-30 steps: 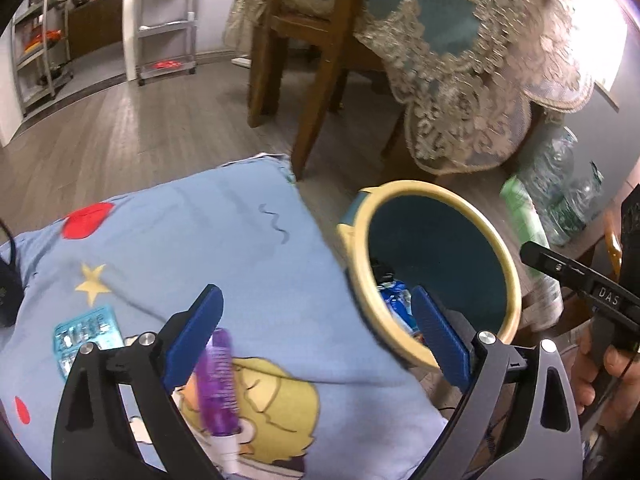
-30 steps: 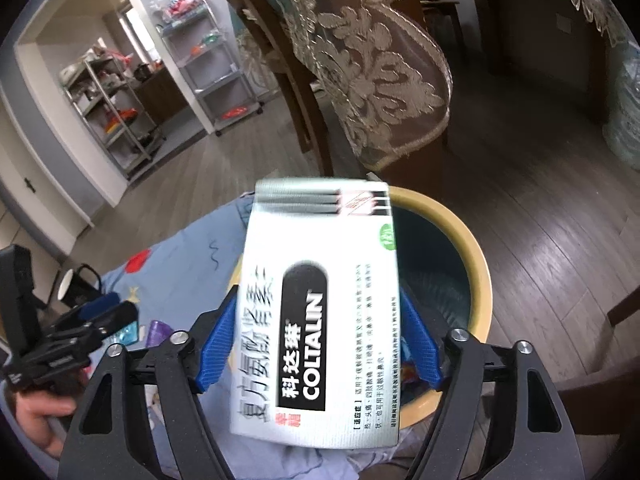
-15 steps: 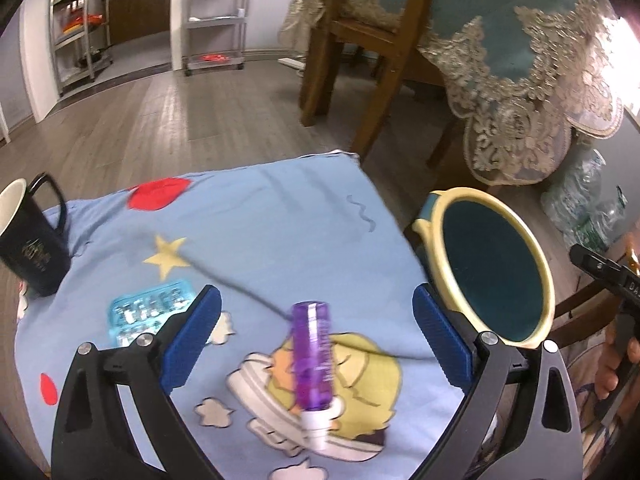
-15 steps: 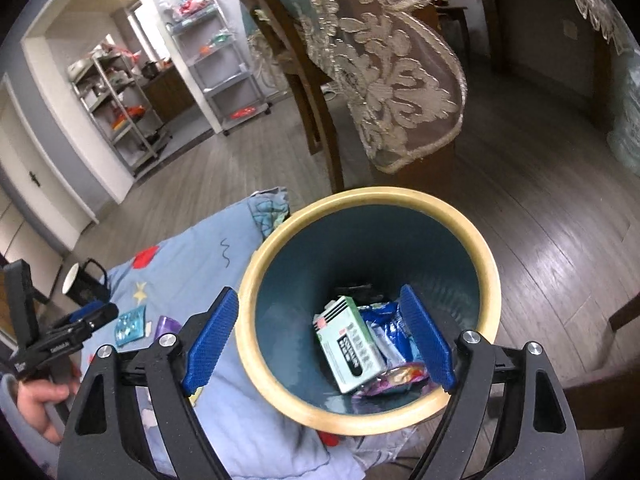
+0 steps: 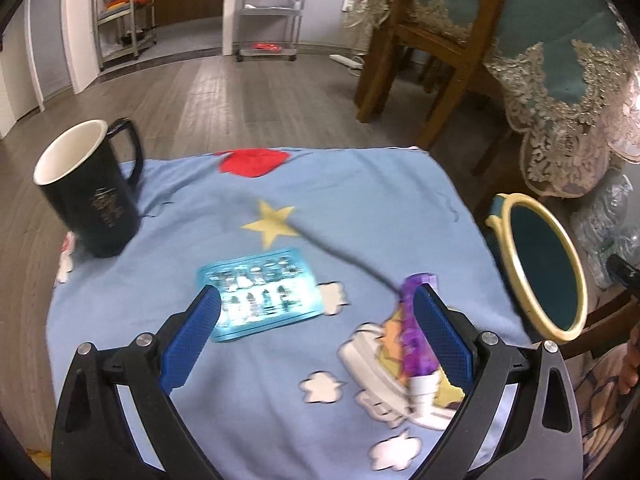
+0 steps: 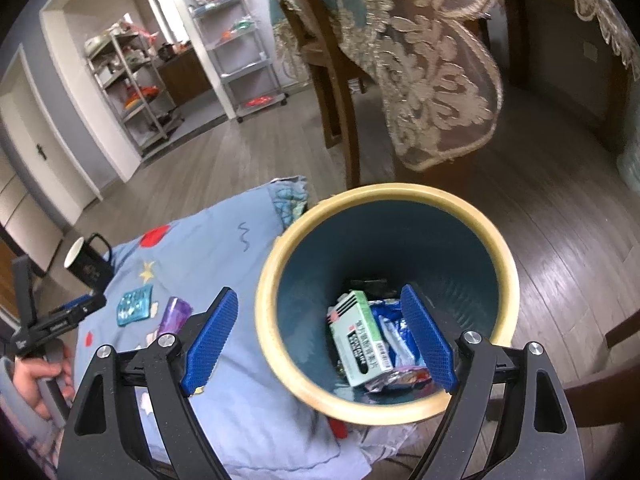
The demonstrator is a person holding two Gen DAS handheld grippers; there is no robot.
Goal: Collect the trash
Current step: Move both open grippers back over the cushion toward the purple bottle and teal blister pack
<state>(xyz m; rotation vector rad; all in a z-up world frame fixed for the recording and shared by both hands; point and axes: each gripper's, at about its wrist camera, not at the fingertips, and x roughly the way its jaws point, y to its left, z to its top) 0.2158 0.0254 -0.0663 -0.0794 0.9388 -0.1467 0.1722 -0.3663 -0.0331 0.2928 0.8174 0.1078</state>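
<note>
A blue blister pack [image 5: 262, 293] and a purple bottle [image 5: 416, 332] lie on a light blue cartoon cloth [image 5: 320, 200]. My left gripper [image 5: 316, 340] is open just above the cloth, between the two. My right gripper [image 6: 320, 340] is open and empty above a teal bin with a cream rim [image 6: 384, 194]. A white medicine box [image 6: 362, 338] and blue wrappers [image 6: 394, 336] lie in the bin. The bin [image 5: 576, 280] stands right of the cloth. The blister pack [image 6: 135, 304] and the bottle [image 6: 176, 314] also show in the right wrist view.
A black mug [image 5: 90, 190] stands on the cloth's left side. A wooden chair [image 5: 436, 40] and a lace-draped table [image 5: 568, 80] stand behind. Clear plastic bottles [image 5: 612, 216] lie on the floor at right. Metal shelves [image 5: 272, 12] stand at the far wall.
My right gripper opened and the medicine box fell into the bin. My left gripper swung left from the bin across the cloth, so the blister pack and mug came into view.
</note>
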